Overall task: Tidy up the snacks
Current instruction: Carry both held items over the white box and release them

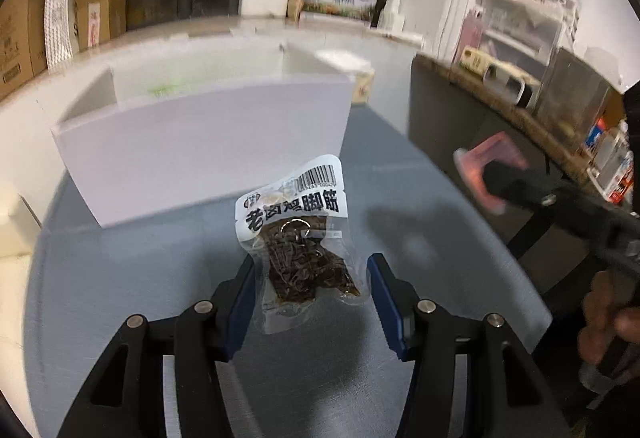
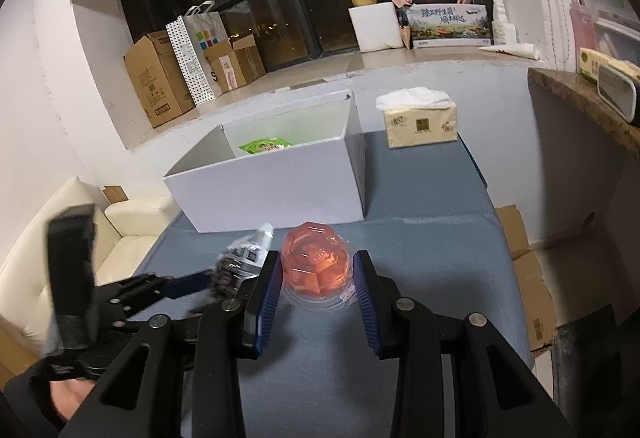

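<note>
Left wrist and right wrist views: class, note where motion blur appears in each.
Left wrist view: the right gripper with its pink jelly cup is smeared. Right wrist view: the left gripper and its snack packet are blurred; the white box stays sharp.

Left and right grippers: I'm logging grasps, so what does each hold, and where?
Left gripper: the vacuum-packed snack pouch, by its lower sides. Right gripper: the upside-down orange jelly cup, across its sides.
</note>
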`<action>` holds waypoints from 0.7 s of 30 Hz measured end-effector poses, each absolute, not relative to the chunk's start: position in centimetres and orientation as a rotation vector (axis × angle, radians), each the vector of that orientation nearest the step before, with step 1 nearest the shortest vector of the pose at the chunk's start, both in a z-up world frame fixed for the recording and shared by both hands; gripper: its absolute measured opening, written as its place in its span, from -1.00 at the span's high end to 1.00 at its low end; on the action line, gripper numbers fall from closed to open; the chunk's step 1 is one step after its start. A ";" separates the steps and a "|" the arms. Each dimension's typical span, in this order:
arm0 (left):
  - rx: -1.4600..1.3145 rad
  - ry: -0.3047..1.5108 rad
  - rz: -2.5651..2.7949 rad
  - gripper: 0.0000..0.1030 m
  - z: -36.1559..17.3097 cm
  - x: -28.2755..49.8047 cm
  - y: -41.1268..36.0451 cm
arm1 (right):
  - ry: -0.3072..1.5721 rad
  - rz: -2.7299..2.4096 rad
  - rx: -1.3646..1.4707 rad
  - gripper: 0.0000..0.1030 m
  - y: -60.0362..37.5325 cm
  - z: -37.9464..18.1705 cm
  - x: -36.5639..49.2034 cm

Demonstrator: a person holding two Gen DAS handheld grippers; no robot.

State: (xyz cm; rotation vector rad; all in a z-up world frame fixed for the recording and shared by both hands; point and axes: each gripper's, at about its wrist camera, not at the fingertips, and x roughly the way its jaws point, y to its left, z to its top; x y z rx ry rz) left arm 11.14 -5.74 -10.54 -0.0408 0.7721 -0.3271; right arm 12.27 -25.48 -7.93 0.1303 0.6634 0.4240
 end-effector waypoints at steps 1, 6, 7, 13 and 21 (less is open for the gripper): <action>-0.040 0.760 -0.324 -0.15 -10.0 11.1 -5.4 | 0.656 0.429 0.124 0.23 -25.1 -7.5 12.5; -0.034 0.693 -0.296 -0.15 -6.3 12.1 -3.2 | 0.605 0.465 0.115 0.23 -23.1 -4.8 14.3; -0.037 0.679 -0.285 -0.15 -5.5 12.5 -2.6 | 0.595 0.479 0.118 0.23 -22.6 -4.1 15.0; -0.050 0.623 -0.223 -0.15 -2.0 17.2 1.2 | 0.556 0.503 0.130 0.23 -20.1 -1.1 20.3; -0.038 0.679 -0.160 -0.17 -2.9 25.8 4.4 | 0.624 0.515 0.115 0.23 -17.2 -0.9 28.6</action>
